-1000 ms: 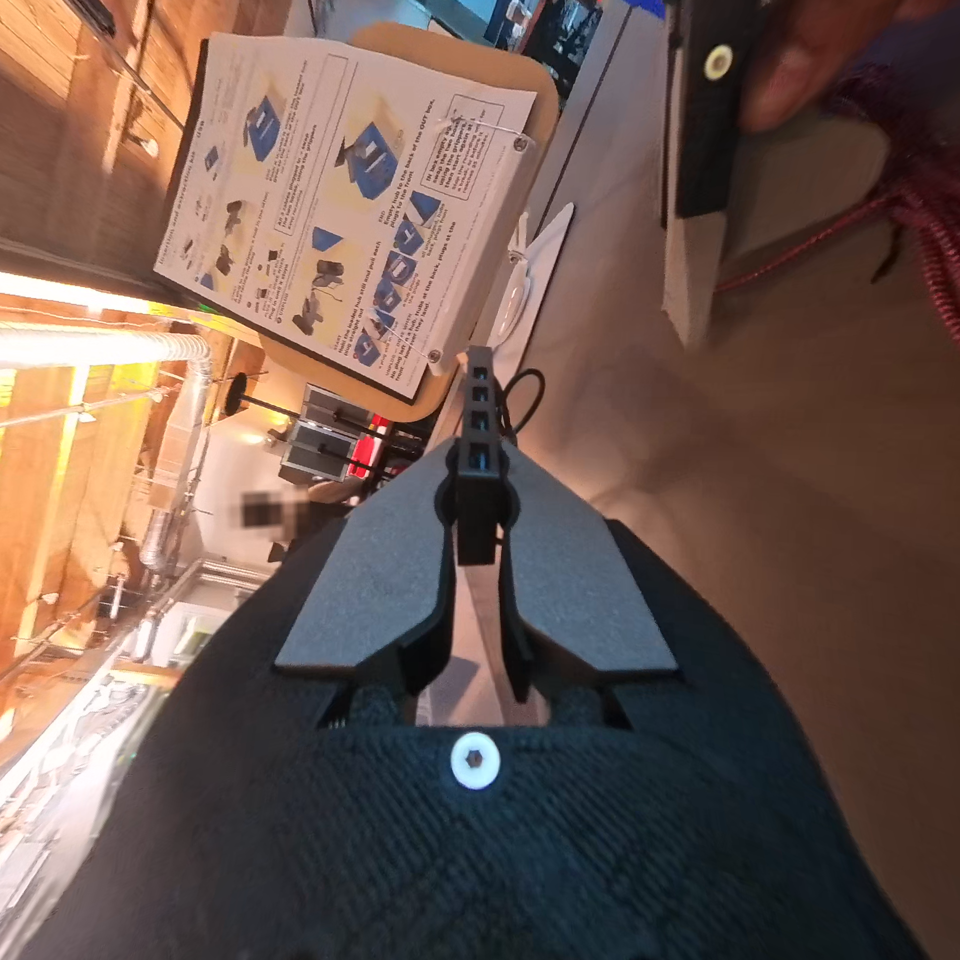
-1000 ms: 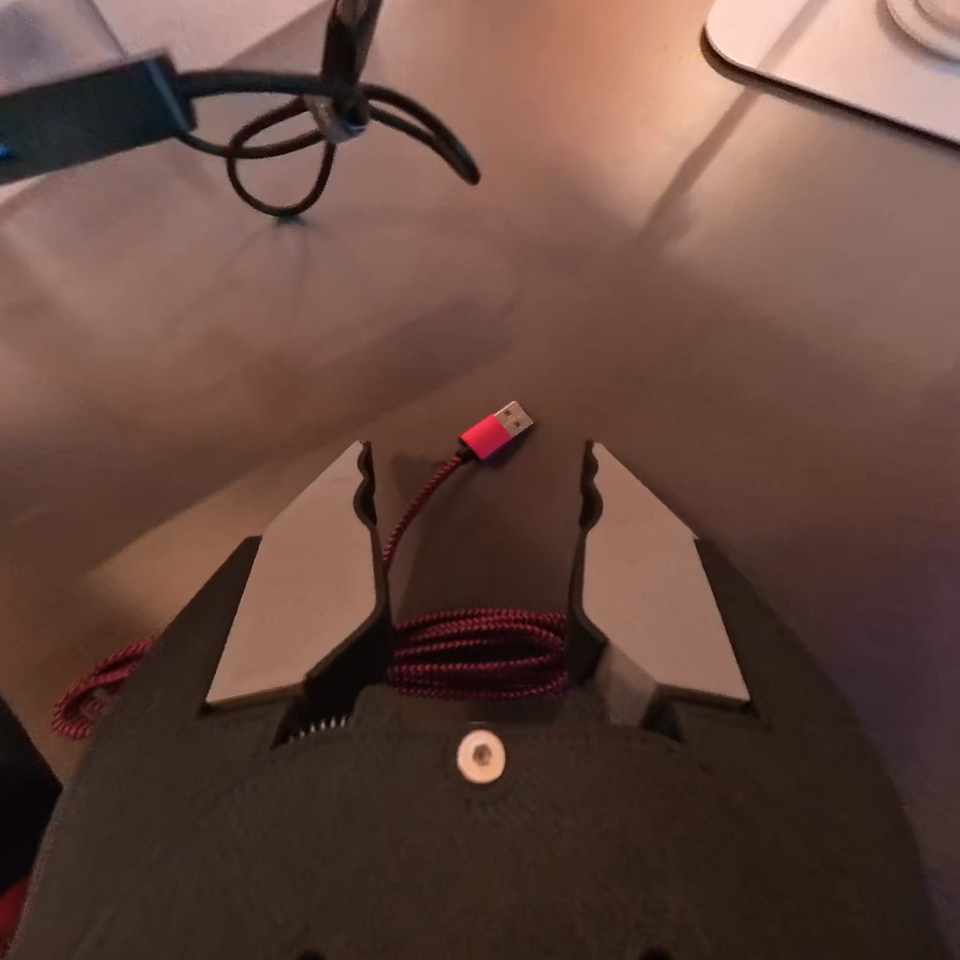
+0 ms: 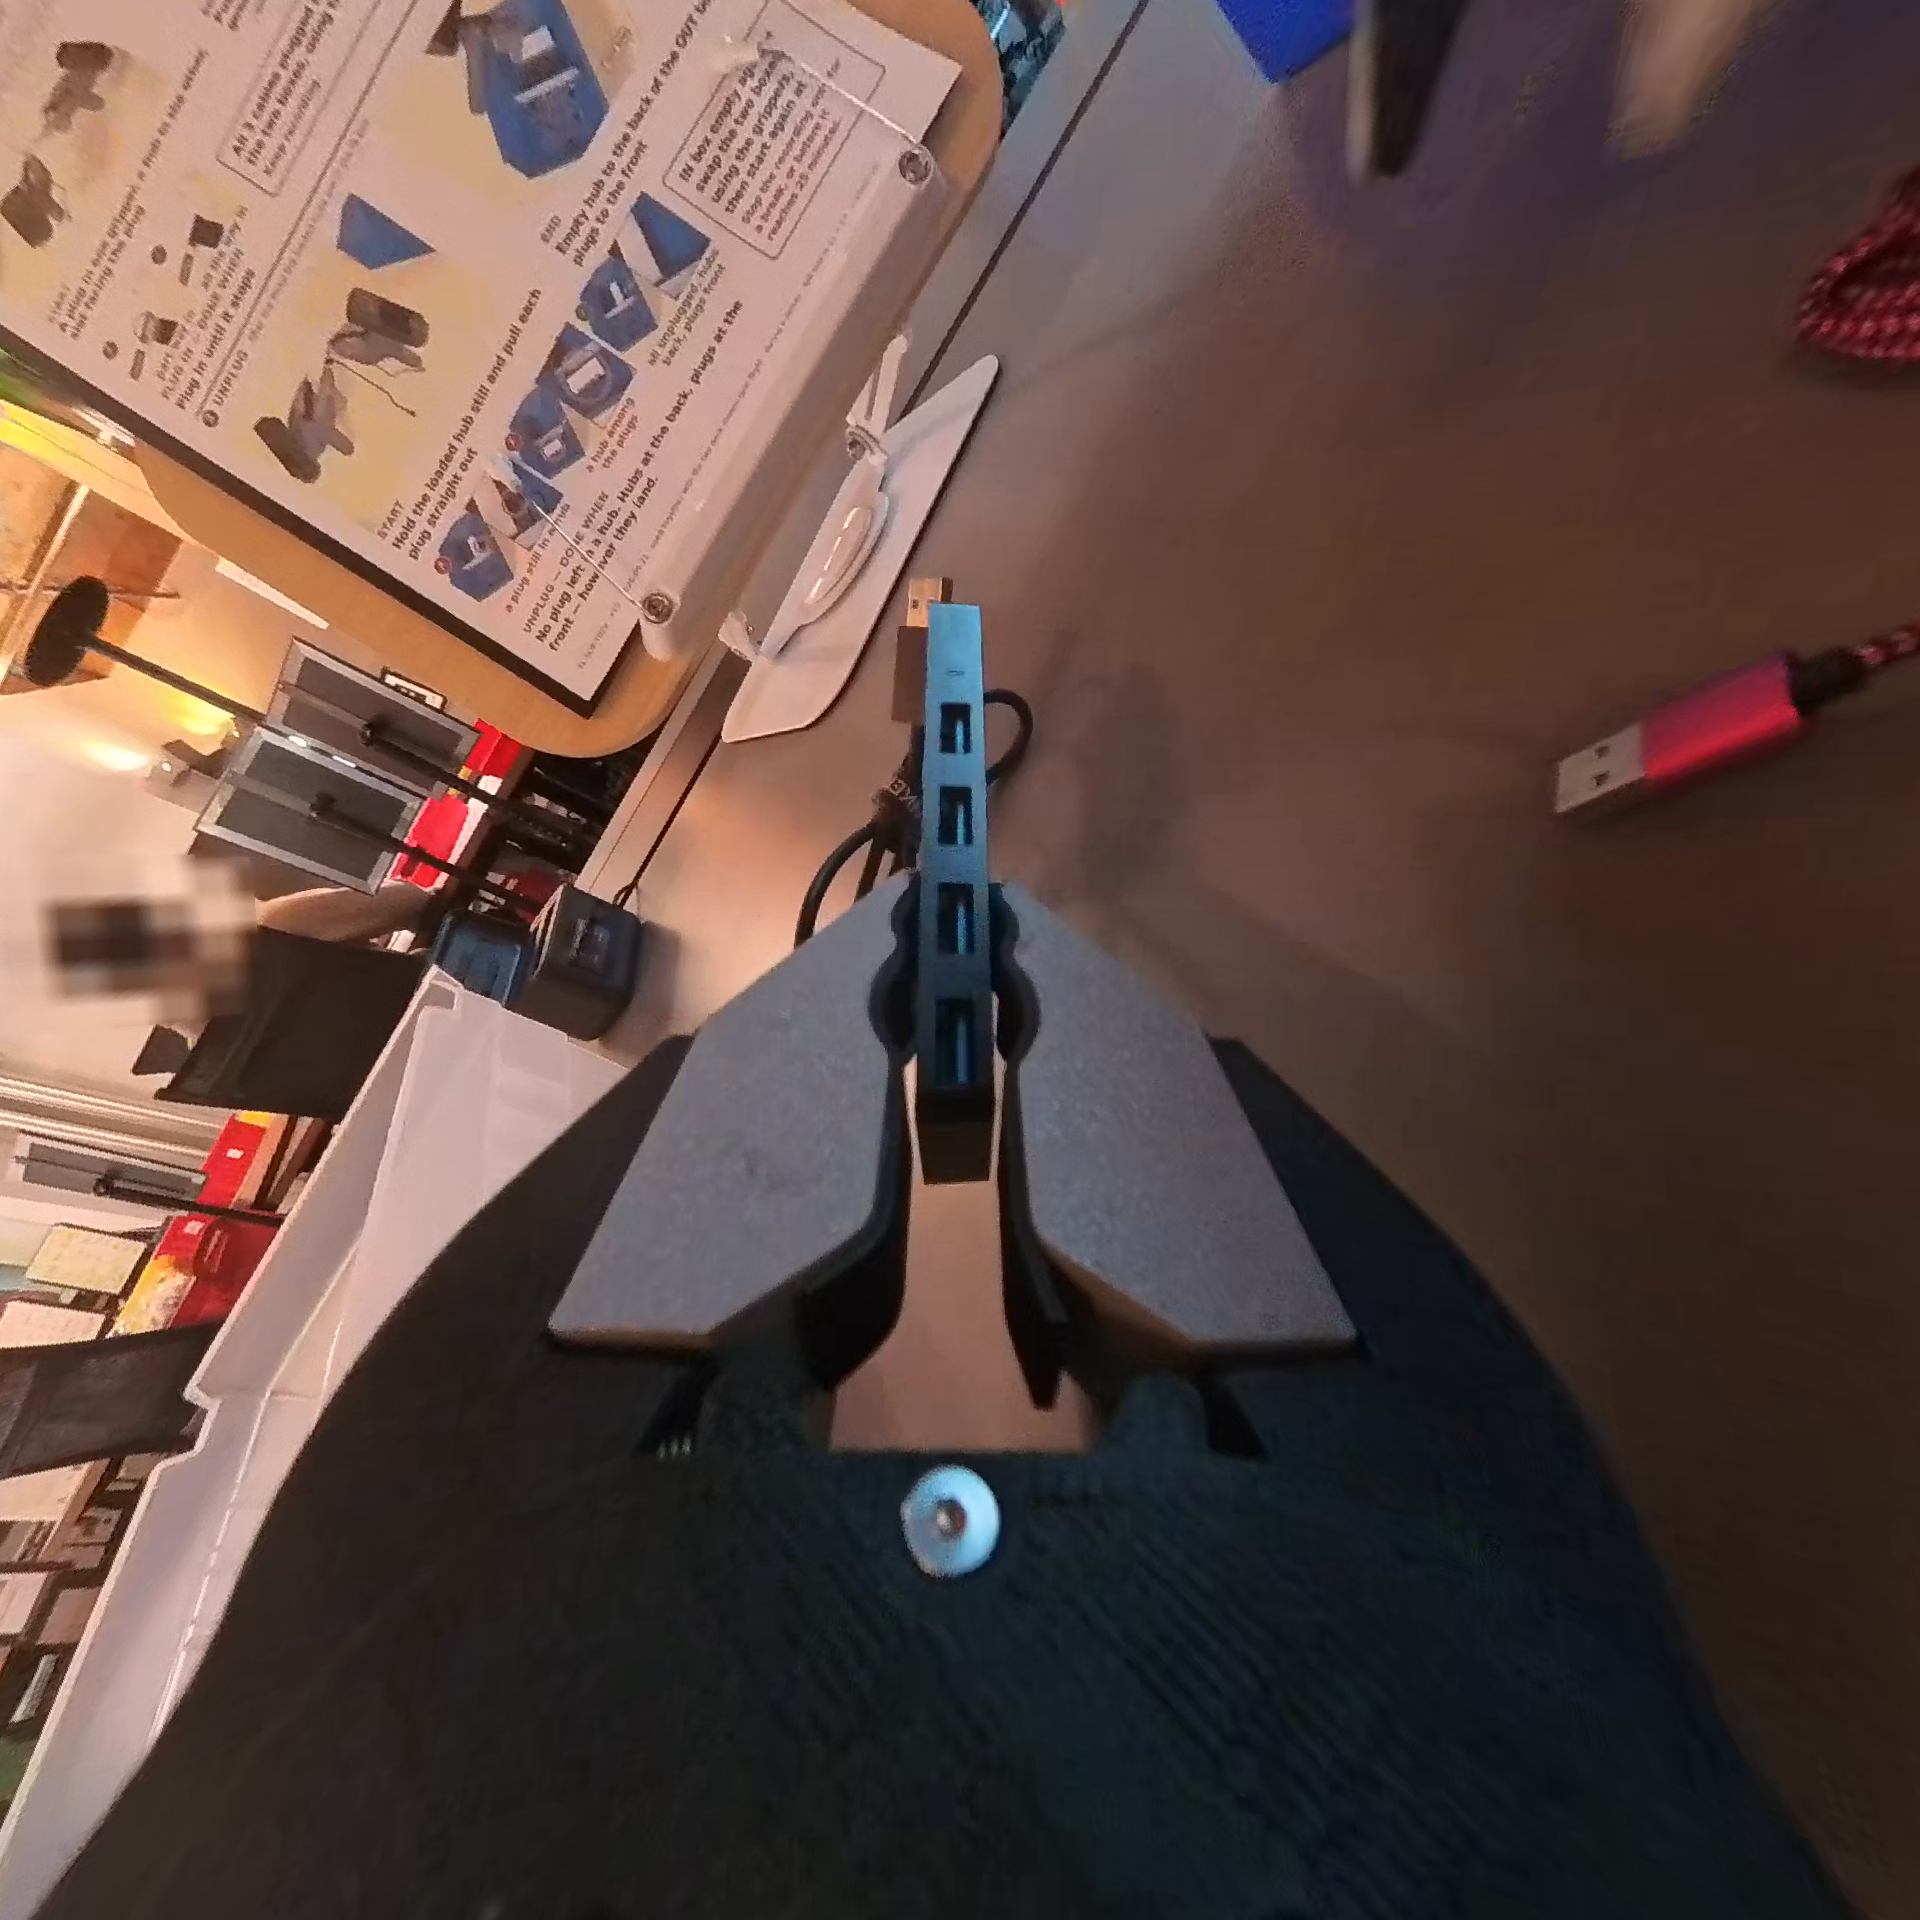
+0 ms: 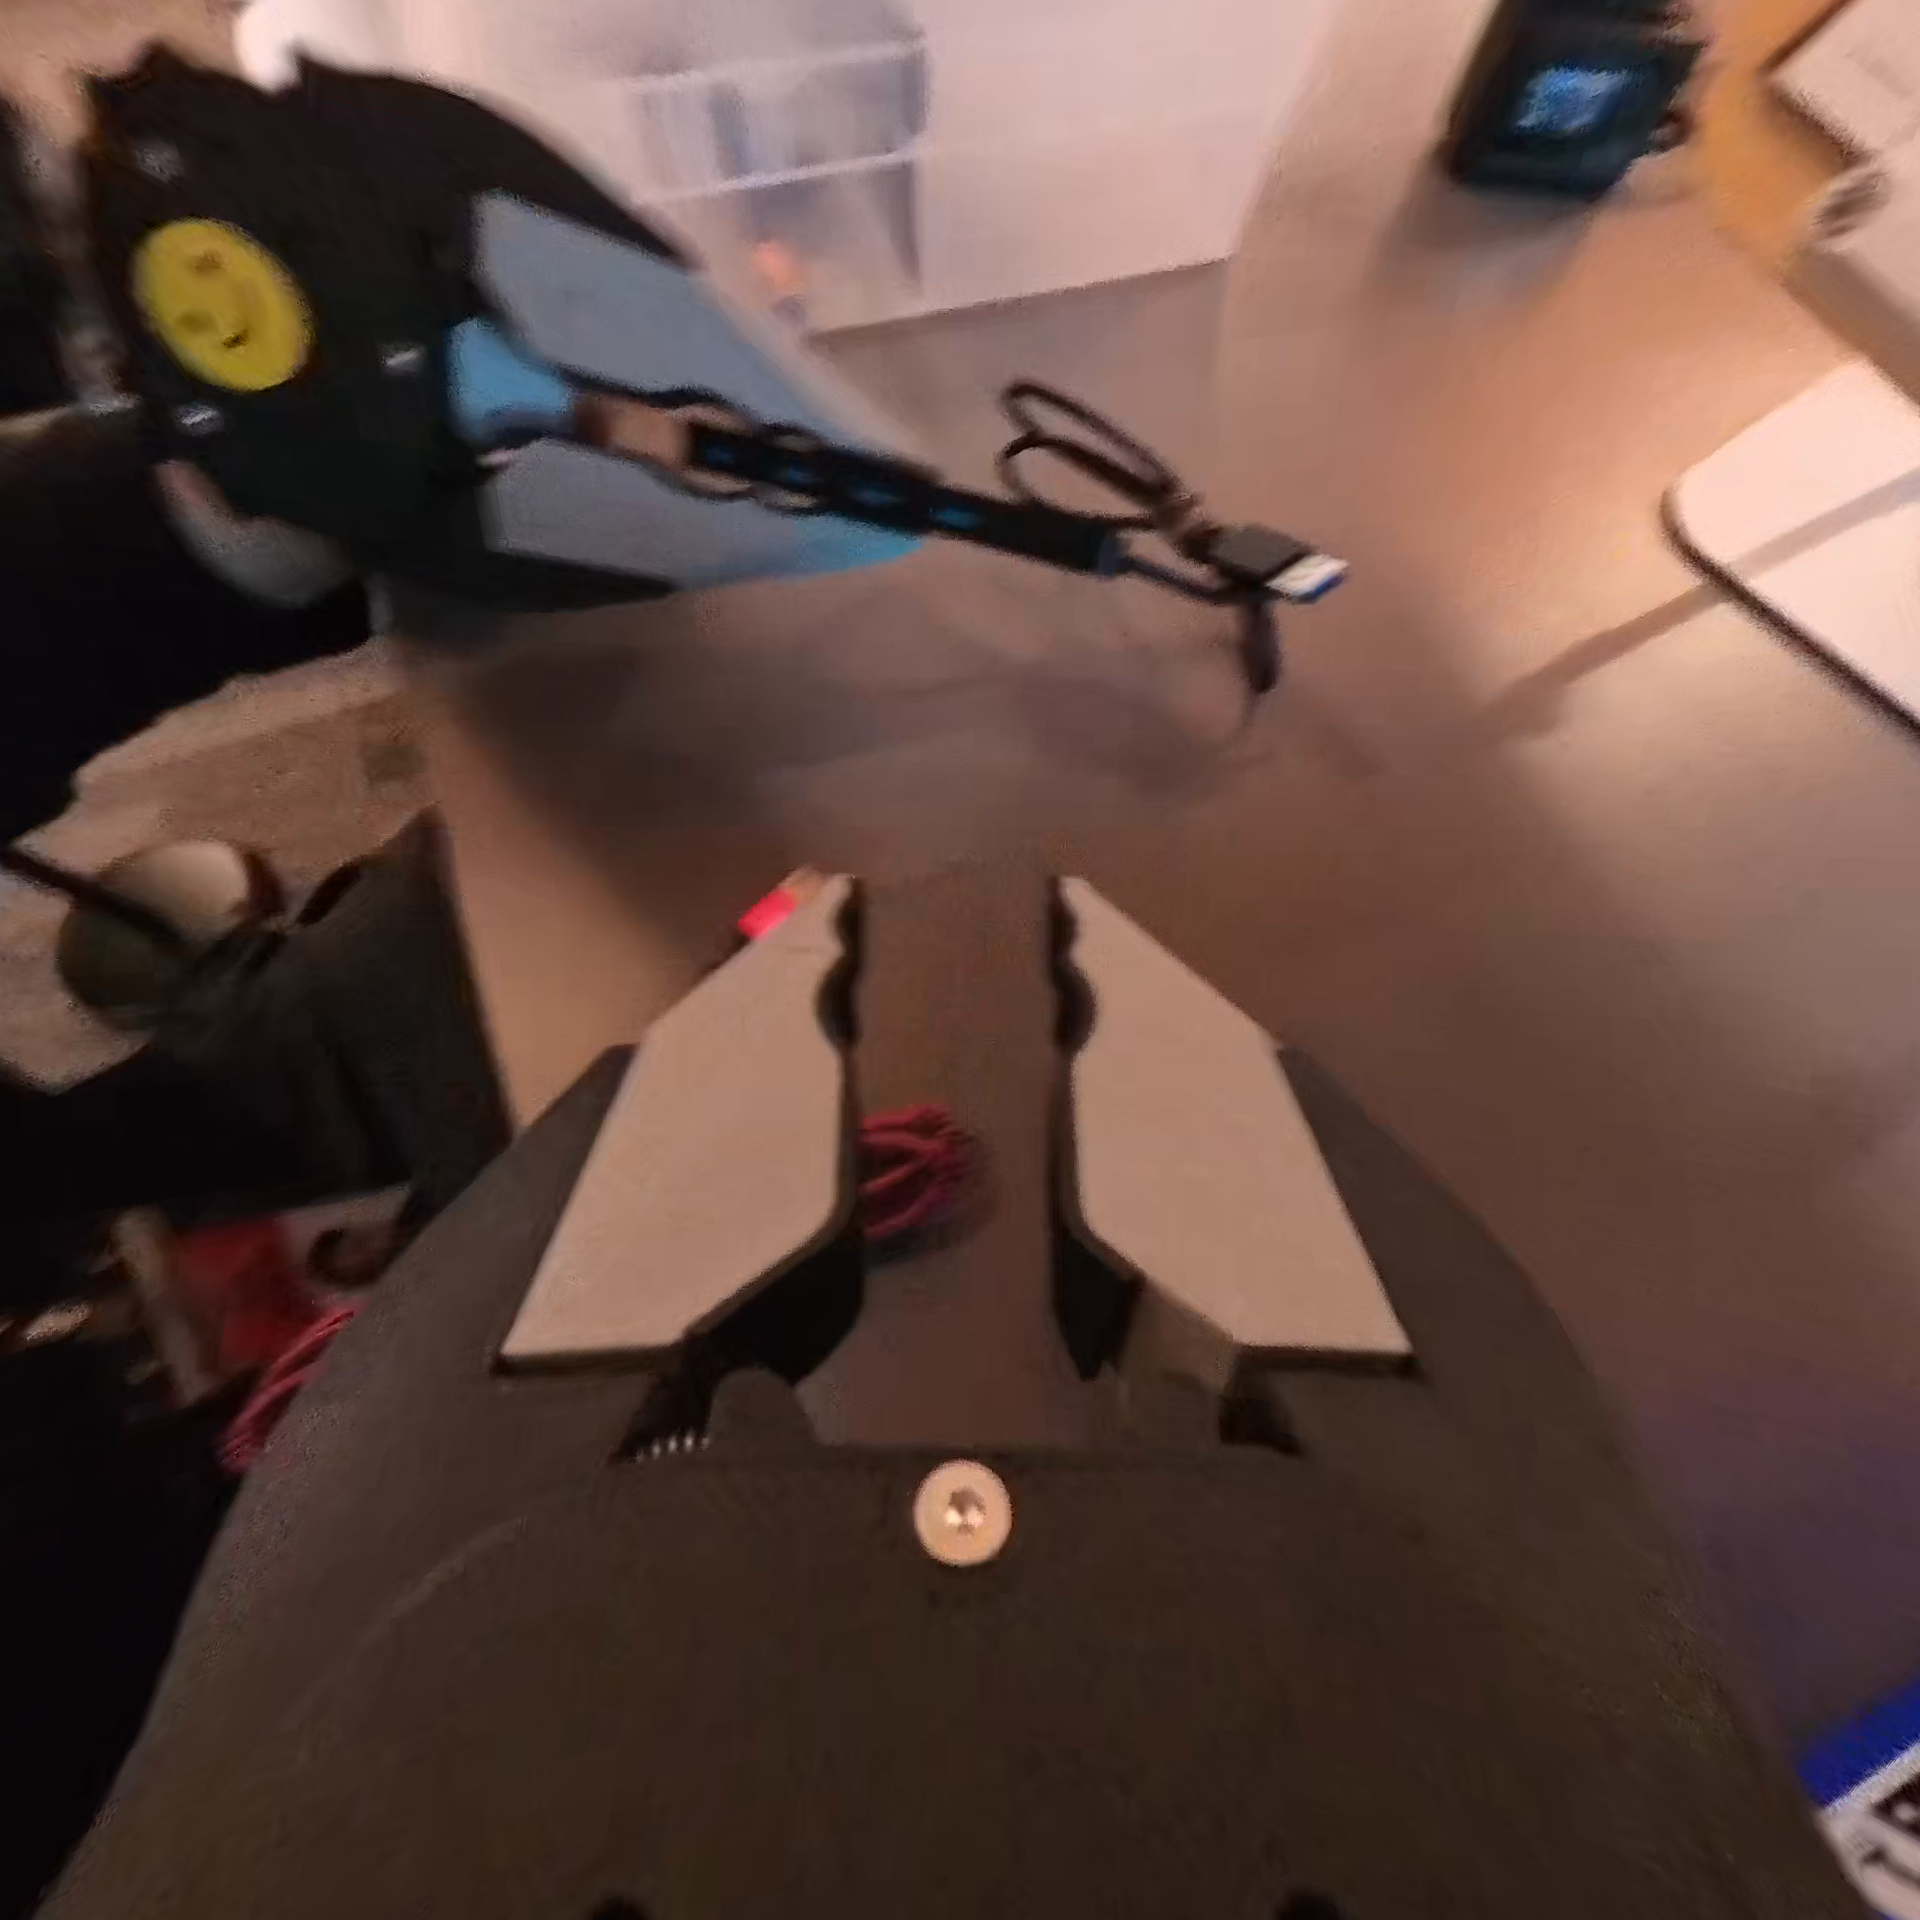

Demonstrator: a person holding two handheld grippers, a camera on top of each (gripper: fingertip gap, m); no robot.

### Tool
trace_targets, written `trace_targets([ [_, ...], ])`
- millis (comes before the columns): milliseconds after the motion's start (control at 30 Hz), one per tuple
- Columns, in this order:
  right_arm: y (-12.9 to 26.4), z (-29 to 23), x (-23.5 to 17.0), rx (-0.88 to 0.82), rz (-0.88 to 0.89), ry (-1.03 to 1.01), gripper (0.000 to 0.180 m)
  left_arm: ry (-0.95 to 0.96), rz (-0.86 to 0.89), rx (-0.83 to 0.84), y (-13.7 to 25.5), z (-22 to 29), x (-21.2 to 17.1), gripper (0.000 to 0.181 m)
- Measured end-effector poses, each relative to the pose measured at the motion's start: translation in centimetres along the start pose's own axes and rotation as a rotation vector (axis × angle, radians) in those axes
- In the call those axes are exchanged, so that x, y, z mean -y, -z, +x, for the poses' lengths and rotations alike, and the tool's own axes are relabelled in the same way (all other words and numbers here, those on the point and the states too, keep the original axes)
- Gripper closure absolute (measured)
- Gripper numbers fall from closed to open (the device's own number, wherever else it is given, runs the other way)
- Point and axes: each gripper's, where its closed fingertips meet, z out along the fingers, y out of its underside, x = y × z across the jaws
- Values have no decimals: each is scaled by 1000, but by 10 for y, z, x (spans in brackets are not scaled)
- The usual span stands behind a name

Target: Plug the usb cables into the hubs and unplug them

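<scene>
The left gripper (image 3: 953, 940) is closed on a black USB hub (image 3: 953, 831) and holds it by its near end, so that the hub sticks out forward past the fingertips. The narrow side of the hub faces the camera, and four blue ports stand there in one row. Two of these ports sit between the fingers (image 3: 790, 1122), the other two are free in front. The hub's own black cable (image 3: 862, 862) hangs in a loop behind it, above the brown table (image 3: 1351, 1039), and its plug shows just at the far tip of the hub.

To the right of the hub, on the table, lies the red USB plug (image 3: 1683, 743) with its silver end pointing toward the hub, well apart from it. Its red braided cable (image 3: 1860, 281) runs off and lies in a bundle at the right edge.

The right gripper (image 4: 954, 904) has its fingers moderately apart and nothing is between them. It hangs above the table, and the red plug (image 4: 774, 912) peeks out just beside its left fingertip, half hidden. Part of the braided cable (image 4: 914, 1169) shows lower, between the fingers. This view is blurred.

A printed instruction sheet (image 3: 468, 260) stands on a white holder (image 3: 862, 540) at the back of the table.
</scene>
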Motion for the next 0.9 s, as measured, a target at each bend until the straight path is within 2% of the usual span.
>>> trace_targets([
  [100, 4, -40, -20, 33, -130, 67, 143, 5, 0, -5, 0, 0, 0, 174],
  [233, -11, -56, -54, 7, -312, 66, 128, 25, 3, -11, 0, -1, 0, 174],
  [267, -17, -59, -59, 16, -334, 69, 130, 27, 5, -18, 1, 0, 0, 173],
  [367, -27, -58, -66, 36, -372, 161, 157, 16, 2, -16, 1, 1, -1, 173],
  [433, -31, -30, -60, -39, -393, 310, 178, 23, -3, -20, 0, 1, -2, 173],
  [467, -31, -11, -56, -78, -415, 388, 178, 27, -2, -20, 1, 0, -2, 173],
  [567, -34, 30, -31, -117, -407, 605, 178, 28, -1, -14, 1, -1, -2, 174],
  [667, -40, 35, -20, -26, -412, 709, 180, 20, -27, 18, 0, -6, -7, 173],
  [733, -45, 33, -29, 43, -479, 687, 176, 36, -69, 64, -1, -15, -15, 173],
  [800, -49, 32, -40, 72, -531, 635, 162, 49, -100, 89, -2, -20, -21, 173],
  [900, -54, 23, -37, 87, -459, 567, 155, 28, -105, 89, -2, -19, -21, 173],
])
